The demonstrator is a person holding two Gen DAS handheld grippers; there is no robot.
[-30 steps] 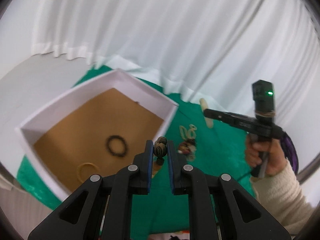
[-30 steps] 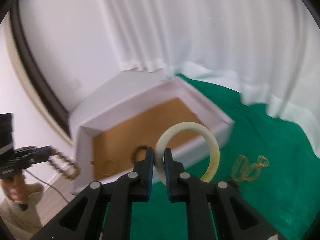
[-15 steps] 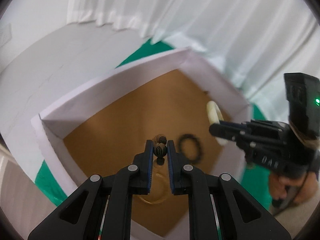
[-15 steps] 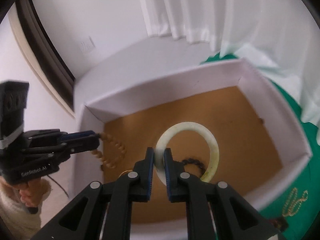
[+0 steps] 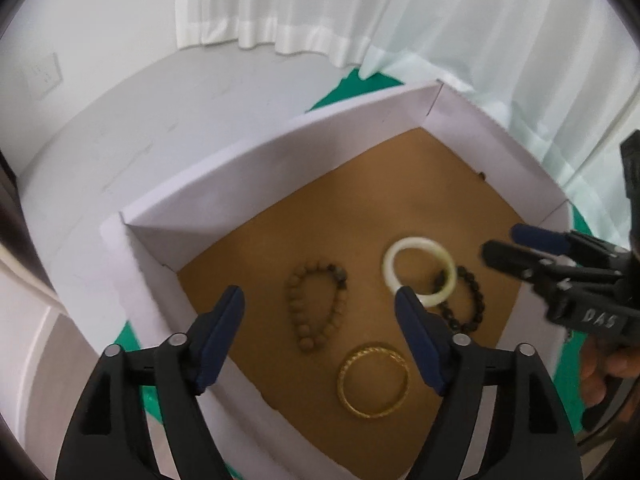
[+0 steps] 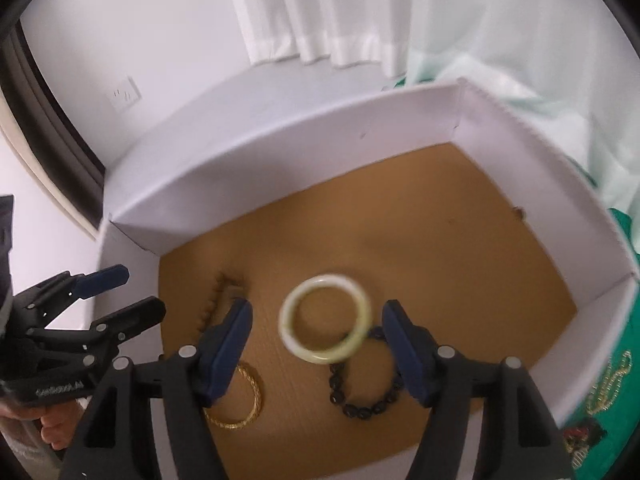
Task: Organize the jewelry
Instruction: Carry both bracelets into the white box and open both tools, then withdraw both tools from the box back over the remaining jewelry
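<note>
- The left gripper (image 5: 318,308) stands wide apart and holds nothing; it hovers above the near-left part of the white cardboard box (image 5: 280,148).
- The right gripper (image 6: 316,322) is likewise spread wide and empty; it hovers over the box centre.
- The brown wooden-bead bracelet (image 5: 314,306) lies flat on the brown box floor, directly ahead between the left gripper's fingers. Its loop is pear-shaped, and its long axis runs away from that gripper.
- The pale jade bangle (image 6: 325,318) lies directly ahead between the right gripper's fingers. It looks blurred, so whether it has settled cannot be told. It is a smooth, rigid, cream-green ring, and it overlaps the black bead bracelet (image 6: 366,394).
- The gold bangle (image 5: 374,380) lies nearest the left gripper's right finger, apart from the others.
- Judgement: all four pieces are inside the box; further pieces, if any, lie on the green cloth (image 6: 608,380) outside.
</note>
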